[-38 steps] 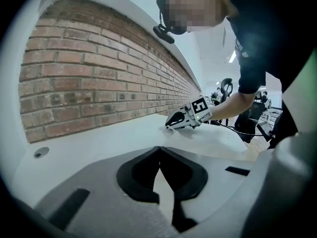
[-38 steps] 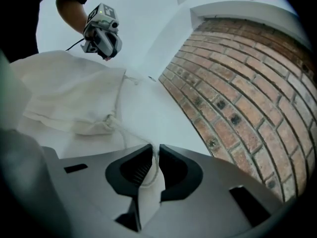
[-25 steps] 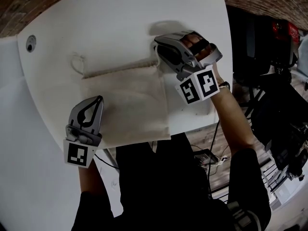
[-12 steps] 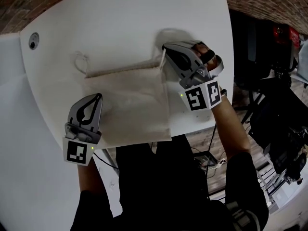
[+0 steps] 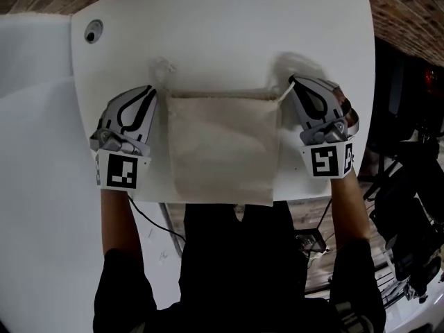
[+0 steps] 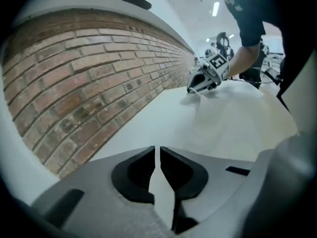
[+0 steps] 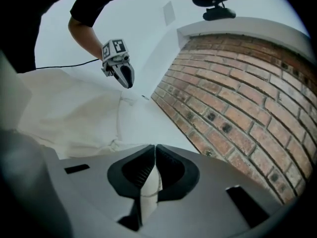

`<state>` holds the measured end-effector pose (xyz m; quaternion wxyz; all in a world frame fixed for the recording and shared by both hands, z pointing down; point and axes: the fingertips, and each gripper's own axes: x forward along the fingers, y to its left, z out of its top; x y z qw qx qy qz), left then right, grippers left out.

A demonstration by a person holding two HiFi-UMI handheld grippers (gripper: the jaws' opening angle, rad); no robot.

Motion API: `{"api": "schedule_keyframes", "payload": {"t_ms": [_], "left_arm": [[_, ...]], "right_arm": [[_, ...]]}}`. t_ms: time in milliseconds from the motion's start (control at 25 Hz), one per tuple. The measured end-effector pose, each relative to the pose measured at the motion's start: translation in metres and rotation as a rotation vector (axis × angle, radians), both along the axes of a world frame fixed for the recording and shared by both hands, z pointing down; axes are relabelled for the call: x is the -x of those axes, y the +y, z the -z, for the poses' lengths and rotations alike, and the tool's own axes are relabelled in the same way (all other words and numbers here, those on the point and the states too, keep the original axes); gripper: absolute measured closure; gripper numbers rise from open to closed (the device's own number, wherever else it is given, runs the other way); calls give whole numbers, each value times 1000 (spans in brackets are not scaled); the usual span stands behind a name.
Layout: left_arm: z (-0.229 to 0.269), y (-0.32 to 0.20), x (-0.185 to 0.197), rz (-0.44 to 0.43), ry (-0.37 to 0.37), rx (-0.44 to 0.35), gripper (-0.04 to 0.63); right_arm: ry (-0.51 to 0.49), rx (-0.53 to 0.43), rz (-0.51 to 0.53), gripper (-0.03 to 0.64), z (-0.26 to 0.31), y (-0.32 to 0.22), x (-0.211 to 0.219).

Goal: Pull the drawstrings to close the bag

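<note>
A cream cloth bag (image 5: 222,144) lies flat on the white table (image 5: 222,26), its mouth at the far edge. My right gripper (image 5: 292,82) is at the bag's top right corner. Its jaws have just closed and are shut on the right drawstring (image 7: 148,182), which shows as a cream cord between the pads. The cord runs taut from the bag's mouth (image 5: 281,94). My left gripper (image 5: 148,90) sits shut beside the top left corner with nothing between its fingers. The left drawstring loop (image 5: 163,68) lies loose on the table just beyond it. In the right gripper view the bag (image 7: 64,108) spreads out towards the left gripper (image 7: 124,76).
A round cable hole (image 5: 92,30) sits in the table's far left corner. A brick wall (image 7: 237,98) runs along the table's far side. The bag's bottom reaches the near table edge (image 5: 305,198). Dark equipment (image 5: 409,186) stands off to the right.
My left gripper moved from the bag's lower left up to its top left corner. The right gripper closed on the drawstring and lifted slightly. The head view turned, so the bag now lies square.
</note>
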<state>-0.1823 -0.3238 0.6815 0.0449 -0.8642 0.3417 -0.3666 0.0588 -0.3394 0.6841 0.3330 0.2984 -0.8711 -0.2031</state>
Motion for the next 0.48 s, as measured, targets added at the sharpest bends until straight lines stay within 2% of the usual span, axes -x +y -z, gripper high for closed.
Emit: {"api": "schedule_keyframes", "payload": {"t_ms": [120,200,280,480], "left_arm": [[-10,-14,8,-73,-109,-6,577],[-15,-23,11,-86,-122,-13,568],[-21,-29,12,-98,-126,-17,456],[-34,-39,5,-126,-181,-9,445]], "right_arm": [[-8,6,-11,603,-1,1,3],[-10,8,-16,603,-2,3,5],[-13,7,-19,603,-2,5,6],[-14,10,-26,603,-2,5,3]]}}
